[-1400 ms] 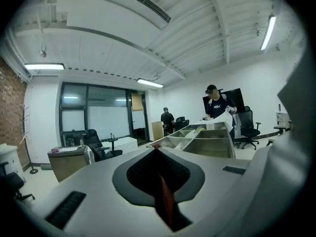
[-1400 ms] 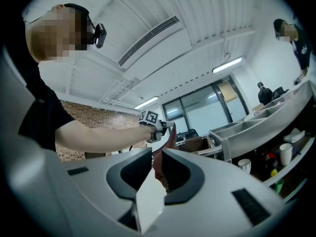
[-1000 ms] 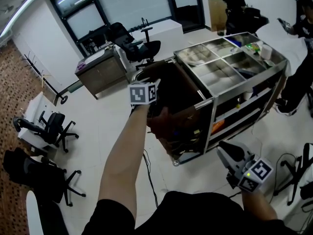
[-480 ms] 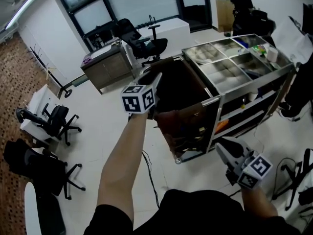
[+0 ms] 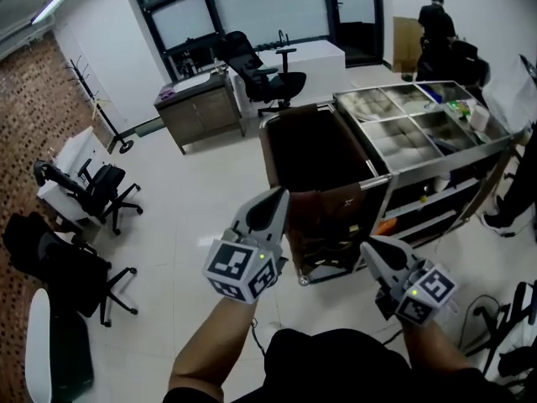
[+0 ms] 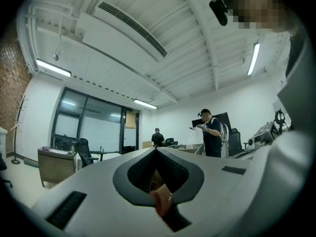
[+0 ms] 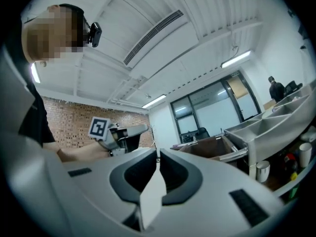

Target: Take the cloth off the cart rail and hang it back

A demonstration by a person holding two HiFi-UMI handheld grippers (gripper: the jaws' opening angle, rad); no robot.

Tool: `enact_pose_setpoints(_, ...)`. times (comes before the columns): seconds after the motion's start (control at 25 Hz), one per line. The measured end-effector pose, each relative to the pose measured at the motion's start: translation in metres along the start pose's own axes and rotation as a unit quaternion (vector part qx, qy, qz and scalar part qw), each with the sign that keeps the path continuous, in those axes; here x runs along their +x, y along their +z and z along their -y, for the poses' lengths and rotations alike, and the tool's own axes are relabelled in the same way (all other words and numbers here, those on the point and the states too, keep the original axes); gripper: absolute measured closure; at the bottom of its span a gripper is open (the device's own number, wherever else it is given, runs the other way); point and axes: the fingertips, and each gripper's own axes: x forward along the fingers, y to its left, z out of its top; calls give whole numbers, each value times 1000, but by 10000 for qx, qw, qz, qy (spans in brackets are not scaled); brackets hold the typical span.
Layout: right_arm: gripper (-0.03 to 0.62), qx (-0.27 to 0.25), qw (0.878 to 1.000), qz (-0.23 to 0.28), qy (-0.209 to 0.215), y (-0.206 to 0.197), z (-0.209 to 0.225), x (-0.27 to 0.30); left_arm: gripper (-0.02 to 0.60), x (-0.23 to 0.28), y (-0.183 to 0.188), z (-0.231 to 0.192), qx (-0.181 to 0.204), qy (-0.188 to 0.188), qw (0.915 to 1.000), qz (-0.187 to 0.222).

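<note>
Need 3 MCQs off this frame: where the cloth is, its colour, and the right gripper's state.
1. Where is the cloth?
A. hanging at the cart's near end
B. on the floor
C. in the top tray

2. What colour is it?
A. white
B. brown
C. blue

3. The right gripper's jaws are:
A. wide apart
B. together, with nothing between them
C. clamped on the cloth

Key: 1 A, the head view shows it draped at the cart's end. 2 B, it looks brown there. 3 B, the right gripper view shows the jaws meeting with nothing between them.
</note>
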Motion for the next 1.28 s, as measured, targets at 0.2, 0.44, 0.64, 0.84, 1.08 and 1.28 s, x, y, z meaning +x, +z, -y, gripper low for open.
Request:
enact_pose_setpoints(0.2,588,71,9998,95,189,9,-10,8,581,-46,-18,28,-228,194,9996,9)
enact_pose_setpoints(0.44,589,92,9996,66,264,9,-18,7,581,-74,-55,41,-965,358,9947,-60)
enact_pose_setpoints(0.64,589,77,9998,-80,186,-9,-17,-2,581,-94,-83,49,-708,535,9958,-223)
enact_pose_setpoints(0.84,589,80,9985,-548,49,-51,-14,-9,581,-108,-110,58,-767,548,9943,-498)
enact_pose_setpoints(1.08,589,-27,9986,-528,62,-55,-19,-4,581,-104,-115,70,-377,416,9965,-625)
enact_pose_setpoints(1.28,589,-85,9988,-476,121,-51,-21,-2,581,-98,-114,81,-367,299,9966,-670)
